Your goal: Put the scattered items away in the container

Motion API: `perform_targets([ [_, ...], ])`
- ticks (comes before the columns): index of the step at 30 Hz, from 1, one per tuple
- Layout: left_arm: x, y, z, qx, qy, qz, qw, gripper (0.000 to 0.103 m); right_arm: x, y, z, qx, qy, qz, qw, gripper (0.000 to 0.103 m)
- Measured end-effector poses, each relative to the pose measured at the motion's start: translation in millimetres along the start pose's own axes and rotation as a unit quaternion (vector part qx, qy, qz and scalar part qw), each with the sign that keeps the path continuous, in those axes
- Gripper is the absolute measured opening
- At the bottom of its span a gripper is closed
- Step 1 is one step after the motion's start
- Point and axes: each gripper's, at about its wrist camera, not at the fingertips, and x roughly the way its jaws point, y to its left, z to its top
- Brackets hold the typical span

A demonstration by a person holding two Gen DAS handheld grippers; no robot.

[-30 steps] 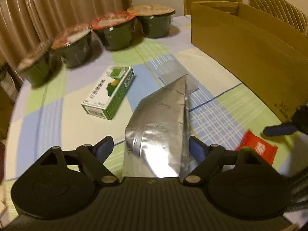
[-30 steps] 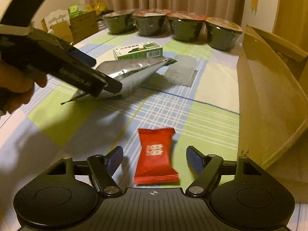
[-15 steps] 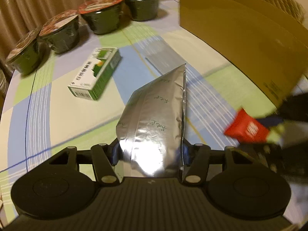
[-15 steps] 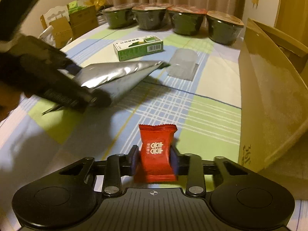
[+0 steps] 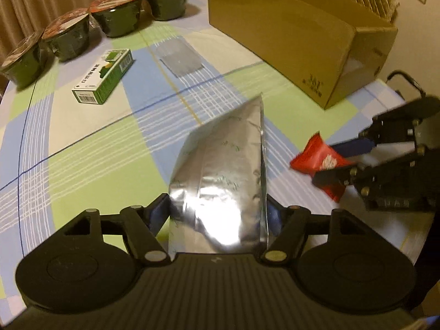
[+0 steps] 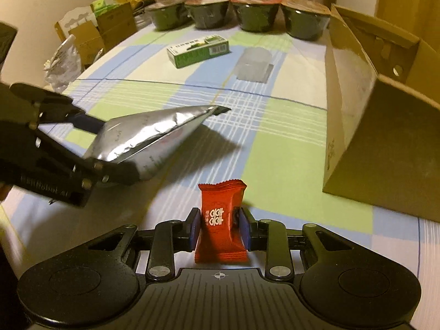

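My left gripper is shut on a silver foil pouch, held clear of the checked tablecloth; the same pouch shows at the left of the right wrist view, pinched by that gripper. A red candy packet stands upright between the pads of my right gripper, which is shut on it. The left wrist view shows this packet lifted at the right. The open cardboard box stands at the right side of the table, its wall close to my right gripper.
A green and white carton and a flat clear sachet lie on the cloth farther back. Several dark green lidded bowls line the far edge. Beyond the table's left side sit small cardboard boxes and crumpled foil.
Both grippers went from open to shut, the left on the foil pouch, the right on the red packet. Both items have since risen off the cloth.
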Motion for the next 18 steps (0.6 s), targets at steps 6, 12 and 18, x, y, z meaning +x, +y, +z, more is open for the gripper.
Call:
perform_targets([
  [6, 0, 16, 8, -0.047, -0.010, -0.036, 0.9982, 0.070, -1, -1, -6, 0.006, -0.002, -0.007, 1.000, 0.065],
  [12, 3, 28, 11, -0.073, -0.009, -0.061, 0.9954, 0.075, 2, -2, -6, 0.015, -0.001, -0.004, 1.000, 0.065],
  [18, 12, 37, 17, -0.097, 0.006, -0.091, 0.9910, 0.077, 5, -5, -7, 0.024, 0.001, -0.002, 1.000, 0.065],
])
